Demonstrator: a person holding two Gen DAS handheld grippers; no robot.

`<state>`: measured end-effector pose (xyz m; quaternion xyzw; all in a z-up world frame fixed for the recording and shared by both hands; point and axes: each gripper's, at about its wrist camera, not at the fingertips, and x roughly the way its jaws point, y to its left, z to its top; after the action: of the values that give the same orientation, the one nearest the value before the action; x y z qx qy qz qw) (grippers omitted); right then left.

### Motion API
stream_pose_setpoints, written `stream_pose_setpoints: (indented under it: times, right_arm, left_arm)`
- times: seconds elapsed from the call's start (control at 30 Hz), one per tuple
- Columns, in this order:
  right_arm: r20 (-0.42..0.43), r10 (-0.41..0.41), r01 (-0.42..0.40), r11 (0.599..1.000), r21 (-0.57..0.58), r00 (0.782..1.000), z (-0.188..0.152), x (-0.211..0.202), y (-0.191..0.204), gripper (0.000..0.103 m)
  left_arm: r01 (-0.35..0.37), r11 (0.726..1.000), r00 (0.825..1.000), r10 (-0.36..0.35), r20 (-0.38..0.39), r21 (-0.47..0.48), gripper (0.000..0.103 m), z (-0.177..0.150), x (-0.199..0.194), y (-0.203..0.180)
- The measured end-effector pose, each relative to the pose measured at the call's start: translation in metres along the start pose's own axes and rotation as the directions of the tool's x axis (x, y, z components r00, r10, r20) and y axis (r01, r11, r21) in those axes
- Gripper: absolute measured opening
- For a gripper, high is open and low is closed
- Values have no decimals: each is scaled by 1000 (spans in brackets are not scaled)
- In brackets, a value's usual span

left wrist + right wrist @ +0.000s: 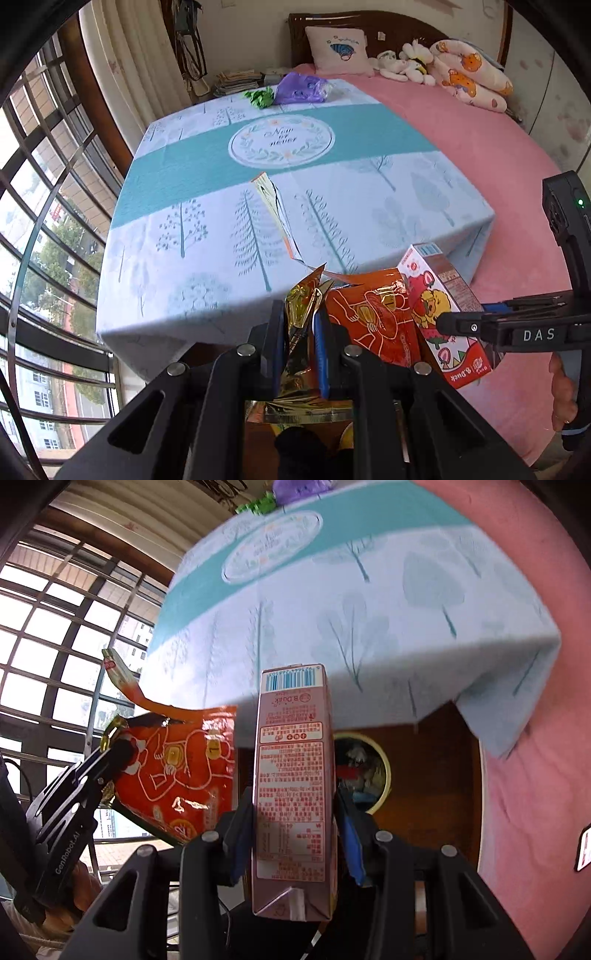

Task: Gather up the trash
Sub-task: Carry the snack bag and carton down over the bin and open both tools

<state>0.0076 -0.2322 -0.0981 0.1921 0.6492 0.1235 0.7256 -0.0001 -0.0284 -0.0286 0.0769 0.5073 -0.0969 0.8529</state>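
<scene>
We keep the orange bag pinched at its mouth in the left gripper, hanging open off the surface, so the carton clamped in the right gripper can drop inside.

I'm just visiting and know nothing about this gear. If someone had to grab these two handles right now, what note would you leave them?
Left gripper: shut on the orange and gold snack wrapper, held off the near table edge.
Right gripper: shut on the pink B.Duck carton, beside the wrapper.
Done: both pieces are lifted off the table.
Left: a green crumpled wrapper and a purple plastic bag lie at the table's far edge. A round bin with trash in it appears below the table; drop both items there, probably, then fetch the rest.
</scene>
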Motion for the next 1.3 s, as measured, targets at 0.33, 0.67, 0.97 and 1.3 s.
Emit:
stream_pose_setpoints:
  times: [0.33,0.67,0.97,1.3]
  right_arm:
    - [-119,-77,80,997,16,990,-32,89,-24,42]
    - [-163,-188,196,980,32,968,-45,220,-72,42]
    - [-168,-207,221,973,65,964,-50,313,-106,42]
    - [-141,-223,232,971,50,965,-49,360,-123,43]
  left_arm:
    - [-9,1000,997,11,-75,20,13,-61,78,-7]
    - [16,994,986,2,-165,108,13,-131,196,-34]
    - [25,984,988,3,-153,179,18,-171,314,-38]
    - [27,965,994,1,-107,260,52,-193,375,-38]
